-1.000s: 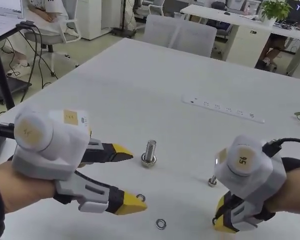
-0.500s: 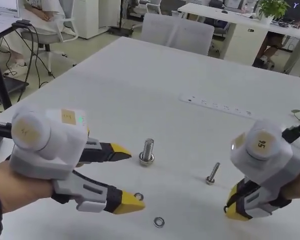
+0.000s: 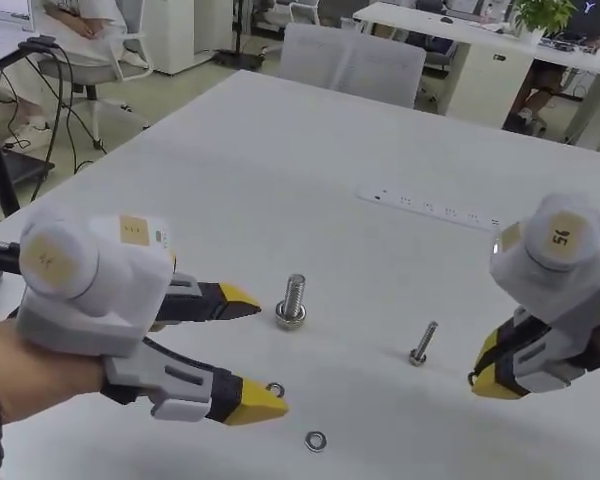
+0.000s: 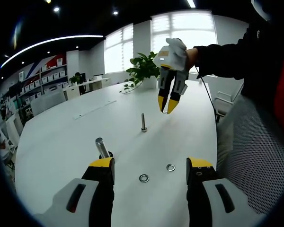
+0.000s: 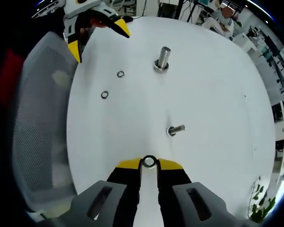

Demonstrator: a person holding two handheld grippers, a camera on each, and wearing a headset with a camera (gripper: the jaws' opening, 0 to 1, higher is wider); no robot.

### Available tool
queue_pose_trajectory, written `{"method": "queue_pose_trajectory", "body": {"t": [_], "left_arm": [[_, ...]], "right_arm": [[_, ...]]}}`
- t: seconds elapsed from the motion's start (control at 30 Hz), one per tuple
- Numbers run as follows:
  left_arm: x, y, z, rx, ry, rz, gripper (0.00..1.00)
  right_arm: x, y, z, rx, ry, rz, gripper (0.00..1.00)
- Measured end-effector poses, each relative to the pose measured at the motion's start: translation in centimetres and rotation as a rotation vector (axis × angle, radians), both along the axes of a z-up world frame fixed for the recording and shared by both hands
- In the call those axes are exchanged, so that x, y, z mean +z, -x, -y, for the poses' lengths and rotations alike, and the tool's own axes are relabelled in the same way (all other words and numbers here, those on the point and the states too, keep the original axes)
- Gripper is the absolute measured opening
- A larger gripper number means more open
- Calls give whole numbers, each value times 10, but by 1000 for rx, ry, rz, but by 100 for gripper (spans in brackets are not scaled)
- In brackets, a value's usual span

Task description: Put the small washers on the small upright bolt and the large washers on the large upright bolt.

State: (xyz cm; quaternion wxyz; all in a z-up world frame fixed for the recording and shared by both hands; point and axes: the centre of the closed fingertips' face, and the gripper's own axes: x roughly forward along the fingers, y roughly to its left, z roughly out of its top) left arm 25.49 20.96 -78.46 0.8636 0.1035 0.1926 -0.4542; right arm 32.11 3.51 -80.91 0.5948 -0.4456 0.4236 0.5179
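Steel ring washer [image 5: 149,161] is pinched edge-on between the yellow tips of the right gripper [image 3: 488,372]. Jaws are nearly closed, with only the ring between them. In the left gripper view that gripper hangs clear above the white tabletop [image 3: 280,170], tips pointing down.

Small thin steel bolt [image 3: 423,343] stands on its head on the table, to the left of the right gripper in the head view. It is apart from the tips and has no contact with the held ring.

Large threaded steel bolt [image 3: 291,300] stands upright further left. It has a wider collar at the base; washer or bolt head, cannot tell.

Left gripper [image 3: 265,352] is low over the table, jaws spread wide, nothing between them. The large bolt sits just past its upper yellow tip.

First loose steel washer [image 3: 276,389] lies flat just beside the lower yellow tip; touching or not, cannot tell. Second loose steel washer [image 3: 316,440] lies flat a little nearer the table edge, apart from the first. Size class of the three washers is not readable.

White power strip [image 3: 430,212] lies further back on the table, well apart from the bolts.
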Motion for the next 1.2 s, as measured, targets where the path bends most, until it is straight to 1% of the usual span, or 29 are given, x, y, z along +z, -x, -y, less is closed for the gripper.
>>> {"method": "queue_pose_trajectory", "body": {"t": [0.2, 0.3, 0.37, 0.6, 0.73, 0.97, 1.2], "left_arm": [[-1, 1, 0, 1, -1, -2, 61], [-1, 2, 0, 1, -3, -4, 60], [-1, 2, -1, 3, -3, -5, 60], [-1, 2, -2, 9, -2, -8, 60], [-2, 2, -3, 11, -2, -10, 61], [-4, 0, -4, 13, -4, -19, 61], [-6, -2, -4, 17, -2, -26, 61]], "right_arm": [[13, -9, -9, 6, -18, 25, 13], [19, -13, -17, 14, -33, 31, 13], [22, -16, -21, 24, -34, 41, 13], [27, -25, -36, 52, -40, 50, 13], [25, -31, -41, 66, -35, 55, 13], [17, -36, -44, 80, -26, 43, 13], [9, -41, -42, 86, -15, 24, 13]]}}
